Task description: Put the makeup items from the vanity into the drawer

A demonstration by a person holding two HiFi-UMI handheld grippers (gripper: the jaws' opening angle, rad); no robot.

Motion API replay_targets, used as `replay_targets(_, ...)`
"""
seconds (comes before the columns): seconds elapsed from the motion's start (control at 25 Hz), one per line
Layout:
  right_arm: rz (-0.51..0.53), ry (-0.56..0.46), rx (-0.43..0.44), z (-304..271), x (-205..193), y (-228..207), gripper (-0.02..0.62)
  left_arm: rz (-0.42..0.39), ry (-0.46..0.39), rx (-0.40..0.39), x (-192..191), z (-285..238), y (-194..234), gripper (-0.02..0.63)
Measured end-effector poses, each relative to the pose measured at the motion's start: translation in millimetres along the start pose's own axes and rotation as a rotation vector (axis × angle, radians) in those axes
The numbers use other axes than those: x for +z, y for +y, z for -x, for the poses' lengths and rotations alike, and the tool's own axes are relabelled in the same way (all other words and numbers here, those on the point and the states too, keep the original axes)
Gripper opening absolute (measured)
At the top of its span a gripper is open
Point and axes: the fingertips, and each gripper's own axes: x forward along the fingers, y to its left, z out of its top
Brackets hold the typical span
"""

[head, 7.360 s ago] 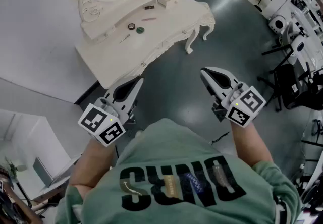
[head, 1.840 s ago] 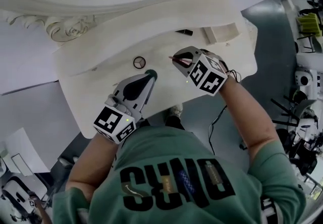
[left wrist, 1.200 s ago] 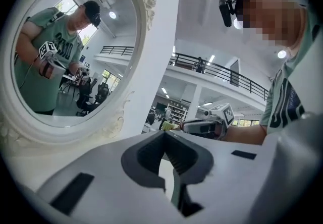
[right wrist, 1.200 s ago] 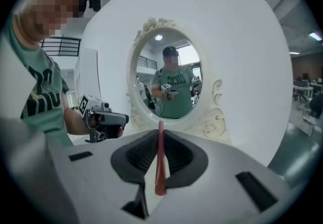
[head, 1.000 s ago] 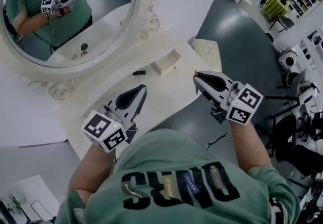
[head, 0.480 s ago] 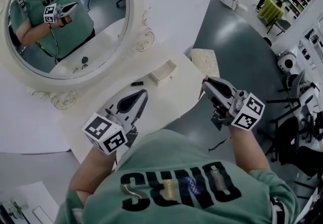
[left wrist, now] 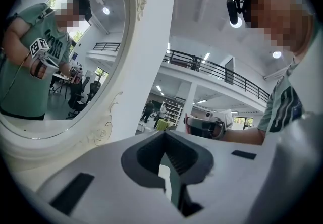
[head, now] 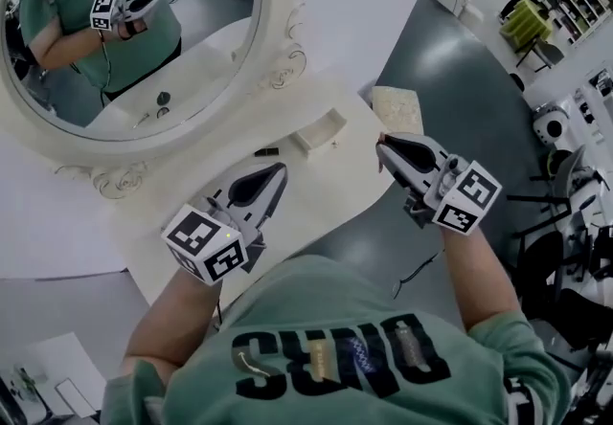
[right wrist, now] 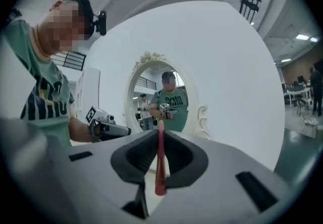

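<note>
Cream-white carved vanity (head: 326,191) fills the middle of the head view. It stands against a white wall and carries a large oval mirror (head: 192,31) in a scrolled frame. The glass reflects the person in the green shirt and both grippers.

The left gripper (head: 278,171) hangs over the vanity top, left of centre. In its own view the jaws are drawn almost together, leaving only a thin slit. I cannot make out anything held in that slit.

The right gripper (head: 383,141) is held at the vanity's right end, with its tip near the edge of the top and its body out over the grey floor. Its jaws are clamped on a slim pink-red makeup pencil (right wrist: 160,162), which stands upright between them with its end poking past the tips.

A small open cream box (head: 321,131) sits on the vanity top between the two grippers, towards the mirror. Just left of it lies a short black stick (head: 266,152). The mirror's reflection shows a small round dark-green compact (head: 163,98) on the top.
</note>
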Motion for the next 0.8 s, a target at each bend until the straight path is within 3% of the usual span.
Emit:
replay_targets(0.2, 0.225, 0.221, 0.047, -57, -54, -36, 0.046, 0.032, 0.023, 0.025, -28, -25, 44, 0.008)
replay_targets(0.4, 0.437, 0.481, 0.134, -107, -142, -78, 0.046, 0.067, 0.048, 0.053, -73, -56, 90, 0.008)
replay_targets(0.6, 0.618, 0.644, 0.221, -143, -219, -115, 0.046, 0.077, 0.061, 0.059, -112, -82, 124, 0.008)
replay_targets(0.8, 0.775, 0.772, 0.322, -162, -268, -134, 0.046, 0.092, 0.072, 0.067, -139, -100, 154, 0.008)
